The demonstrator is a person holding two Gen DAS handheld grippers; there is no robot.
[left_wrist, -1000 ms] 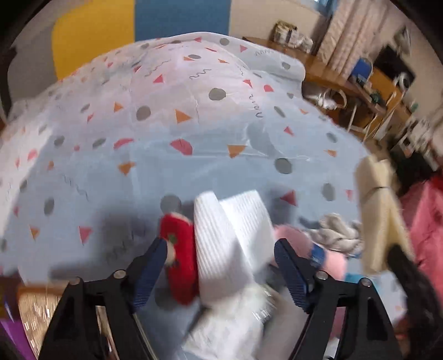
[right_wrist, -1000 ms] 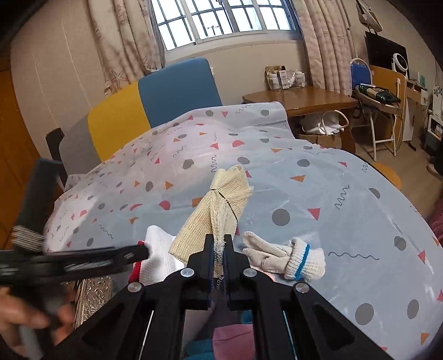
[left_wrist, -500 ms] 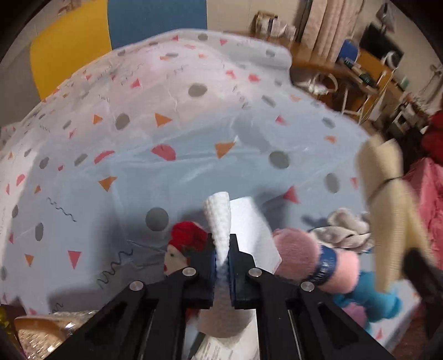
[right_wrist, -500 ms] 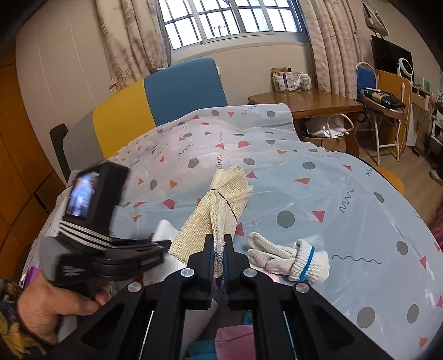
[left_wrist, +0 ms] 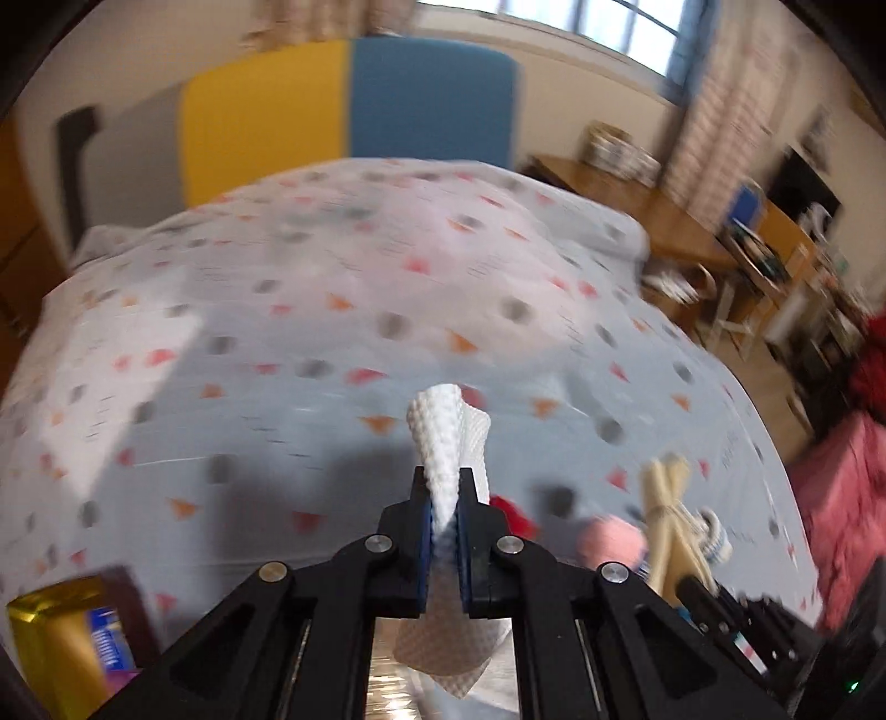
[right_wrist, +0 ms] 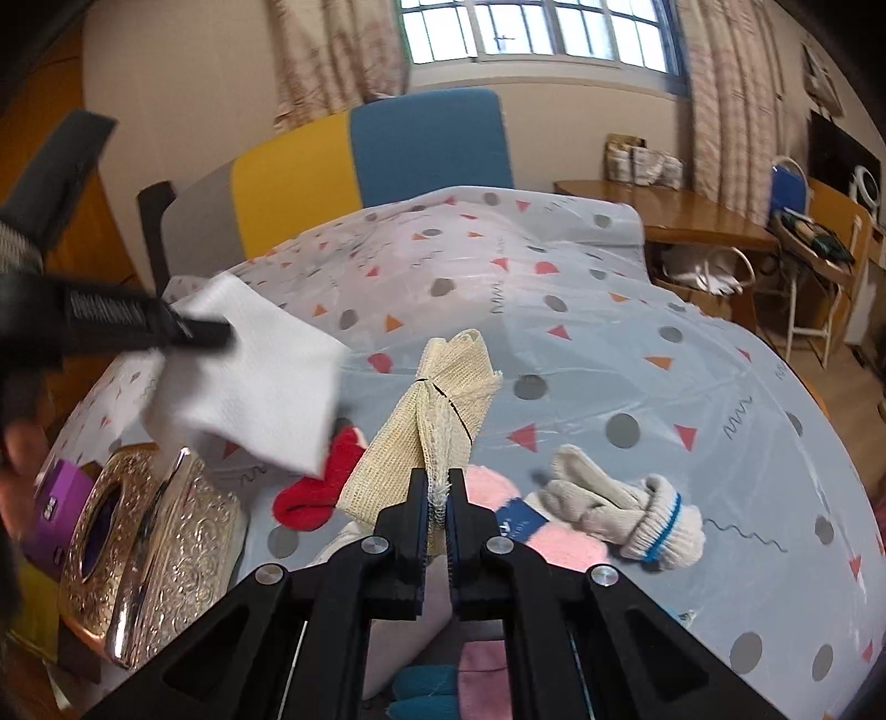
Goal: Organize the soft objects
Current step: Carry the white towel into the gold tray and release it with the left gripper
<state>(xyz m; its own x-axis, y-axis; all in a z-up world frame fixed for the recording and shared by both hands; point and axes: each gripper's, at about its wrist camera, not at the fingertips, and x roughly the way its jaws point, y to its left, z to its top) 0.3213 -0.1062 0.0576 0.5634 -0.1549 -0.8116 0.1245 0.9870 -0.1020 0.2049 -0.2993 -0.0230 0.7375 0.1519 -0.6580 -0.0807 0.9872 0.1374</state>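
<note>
Left gripper (left_wrist: 443, 498) pinched on white waffle-weave cloth (left_wrist: 446, 443), lifted clear of patterned tablecloth (left_wrist: 277, 332); cloth rising in a cone above the jaws, remainder hanging below them; same cloth (right_wrist: 249, 387) seen from the right wrist as a spread sheet held up at left. Right gripper (right_wrist: 437, 498) pressed together on cream mesh cloth (right_wrist: 437, 399), bundle tied at mid-length, also raised above the table. On the tablecloth beneath: red sock (right_wrist: 315, 487) beside pink fuzzy item (right_wrist: 554, 537); knitted work gloves (right_wrist: 626, 509) with blue-striped cuff just to its right. Embossed metallic tissue box (right_wrist: 160, 548) at near left edge, purple box (right_wrist: 55, 509) just beyond. Yellow-and-blue chair back (right_wrist: 387, 155) behind the table; window (right_wrist: 531, 27) above.
</note>
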